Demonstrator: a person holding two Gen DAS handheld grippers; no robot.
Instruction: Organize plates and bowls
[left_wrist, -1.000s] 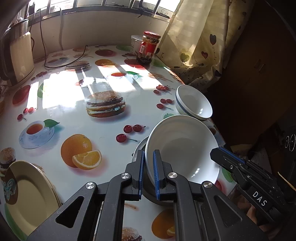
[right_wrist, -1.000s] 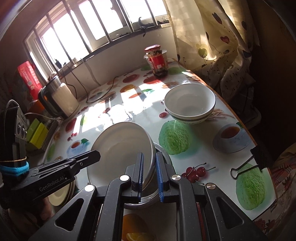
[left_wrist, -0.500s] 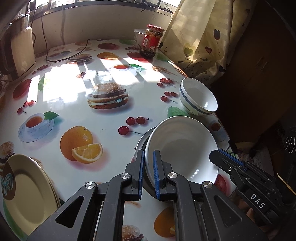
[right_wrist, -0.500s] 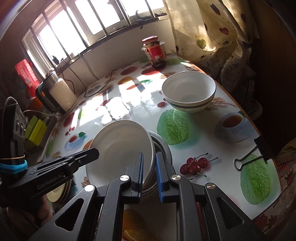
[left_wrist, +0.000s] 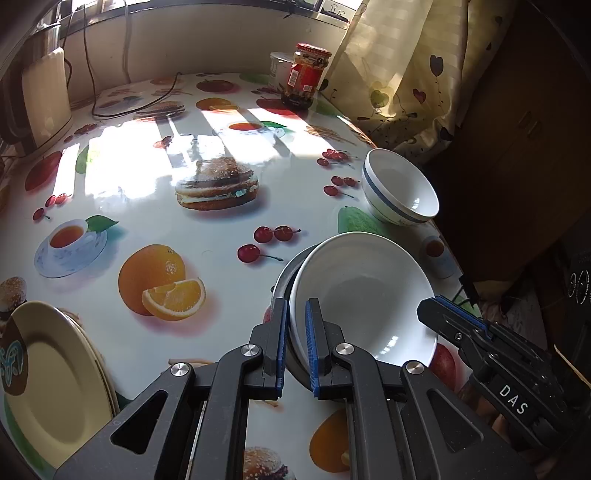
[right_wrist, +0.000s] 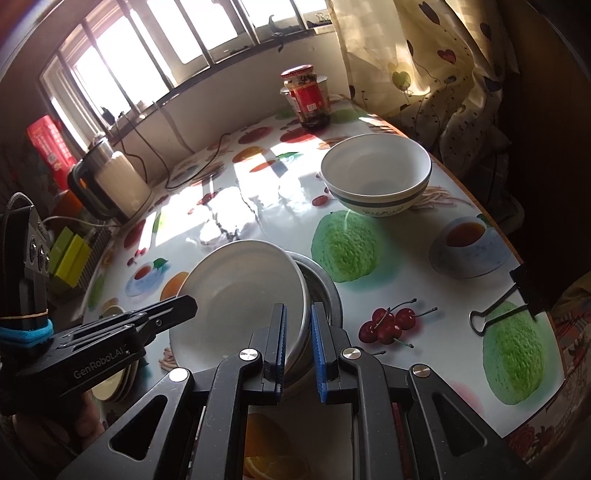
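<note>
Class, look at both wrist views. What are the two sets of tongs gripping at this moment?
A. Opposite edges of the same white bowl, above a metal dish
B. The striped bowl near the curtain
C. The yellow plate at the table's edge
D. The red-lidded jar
A: the left tongs and right tongs each pinch the rim of the one white bowl, with a metal dish beneath it.
</note>
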